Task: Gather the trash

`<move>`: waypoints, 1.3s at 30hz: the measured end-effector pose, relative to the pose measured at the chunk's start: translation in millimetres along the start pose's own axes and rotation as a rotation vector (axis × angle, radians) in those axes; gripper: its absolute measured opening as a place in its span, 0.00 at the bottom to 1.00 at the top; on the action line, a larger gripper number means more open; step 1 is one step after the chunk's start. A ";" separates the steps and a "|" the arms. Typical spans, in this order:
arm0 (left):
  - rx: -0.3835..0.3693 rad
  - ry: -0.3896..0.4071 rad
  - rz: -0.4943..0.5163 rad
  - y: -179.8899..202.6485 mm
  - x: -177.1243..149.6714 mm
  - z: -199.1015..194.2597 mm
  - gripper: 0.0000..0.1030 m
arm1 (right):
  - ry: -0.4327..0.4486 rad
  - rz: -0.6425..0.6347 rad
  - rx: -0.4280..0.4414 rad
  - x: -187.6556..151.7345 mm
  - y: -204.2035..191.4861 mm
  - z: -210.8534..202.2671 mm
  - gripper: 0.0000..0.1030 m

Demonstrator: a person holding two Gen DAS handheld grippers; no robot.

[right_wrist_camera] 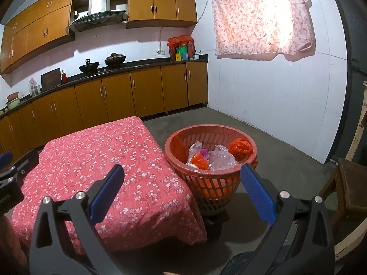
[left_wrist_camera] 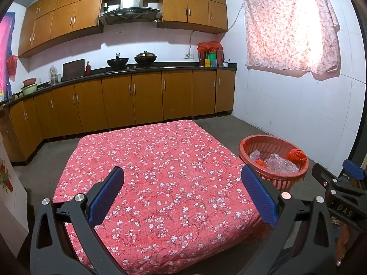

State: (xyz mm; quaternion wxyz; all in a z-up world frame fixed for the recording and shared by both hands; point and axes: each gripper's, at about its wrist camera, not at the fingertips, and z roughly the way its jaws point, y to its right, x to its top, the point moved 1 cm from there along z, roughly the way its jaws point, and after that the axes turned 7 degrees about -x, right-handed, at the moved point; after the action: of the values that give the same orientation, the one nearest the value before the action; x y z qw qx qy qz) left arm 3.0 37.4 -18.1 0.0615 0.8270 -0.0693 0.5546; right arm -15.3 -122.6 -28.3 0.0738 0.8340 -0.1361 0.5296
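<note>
Hovering tongs: the left tongs [left_wrist_camera: 182, 197] hang above the near half of the table, blue pads spread wide, released and grasping nothing.
Right tongs: the right tongs [right_wrist_camera: 182, 193] are likewise released, pads far apart and empty; one blue pad lies over the table's near right corner, the other over the floor just right of the basket.
Seen from the other side: the right tongs [left_wrist_camera: 339, 183] show at the right edge of the left wrist view, near the basket; the left tongs [right_wrist_camera: 9, 171] show at the left edge of the right wrist view.
Table: a low table [left_wrist_camera: 160, 171] covered in a red cloth with small white blossoms, its top bare.
Basket: a red slotted plastic basket [right_wrist_camera: 208, 188] stands on the floor just beside the table's right side.
Trash: inside the basket lie crumpled clear plastic [right_wrist_camera: 221, 158], a red crumpled bag [right_wrist_camera: 240, 147] against the far right wall, a smaller orange-red scrap [right_wrist_camera: 199, 160] and a bit of purple [right_wrist_camera: 203, 153].
Floor: grey concrete floor [right_wrist_camera: 275, 142] around table and basket.
Far side: wooden kitchen cabinets [left_wrist_camera: 146, 98] under a dark countertop with two woks [left_wrist_camera: 132, 60], a range hood [left_wrist_camera: 130, 11] above.
Right wall: white tiles with a pink floral curtain [left_wrist_camera: 291, 23], brightly backlit.
</note>
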 end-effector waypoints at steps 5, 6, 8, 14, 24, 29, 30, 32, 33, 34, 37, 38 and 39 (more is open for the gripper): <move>-0.001 -0.001 0.000 -0.1 0.2 0.0 0.98 | -0.001 0.002 0.000 -0.1 0.9 0.7 0.96; -0.001 -0.001 0.000 -0.4 0.2 0.2 0.98 | -0.001 0.002 0.000 0.0 1.0 0.7 0.96; 0.000 0.000 0.001 0.1 0.4 0.0 0.98 | -0.001 0.002 0.001 -0.1 1.0 0.7 0.96; -0.001 -0.002 -0.001 -0.2 0.0 0.5 0.98 | -0.001 0.002 0.000 0.0 1.0 0.7 0.96; -0.003 -0.005 -0.001 3.4 -1.7 -0.6 0.98 | -0.003 0.003 0.000 -1.1 1.1 1.7 0.96; -0.003 -0.006 0.000 4.2 -2.1 -0.8 0.98 | -0.004 0.003 0.000 -1.2 0.9 1.5 0.96; -0.003 -0.006 -0.001 3.6 -1.9 -0.4 0.98 | -0.004 0.003 0.000 -1.1 1.2 1.5 0.96; -0.003 -0.006 -0.001 4.4 -2.0 -0.8 0.98 | -0.004 0.003 0.000 -0.9 1.3 1.6 0.96; -0.003 -0.006 -0.001 3.8 -1.8 -0.5 0.98 | -0.004 0.003 0.000 -1.0 1.2 1.6 0.96; -0.002 -0.006 -0.001 3.7 -1.6 -0.3 0.98 | -0.004 0.003 0.000 -0.6 1.4 1.7 0.96; -0.003 -0.007 -0.001 4.5 -1.8 -0.6 0.98 | -0.005 0.004 0.001 -0.8 1.2 1.5 0.96; -0.003 -0.007 -0.001 4.9 -1.8 -0.8 0.98 | -0.005 0.004 0.000 -0.8 1.2 1.4 0.96; -0.003 -0.006 -0.002 4.2 -1.4 -0.3 0.98 | -0.005 0.003 0.000 -0.4 1.5 1.6 0.96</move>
State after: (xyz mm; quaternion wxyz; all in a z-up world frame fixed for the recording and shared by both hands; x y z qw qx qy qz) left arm 1.4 33.4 -19.2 0.0628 0.8287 -0.0695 0.5518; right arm -14.5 -124.3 -29.3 0.0728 0.8350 -0.1377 0.5278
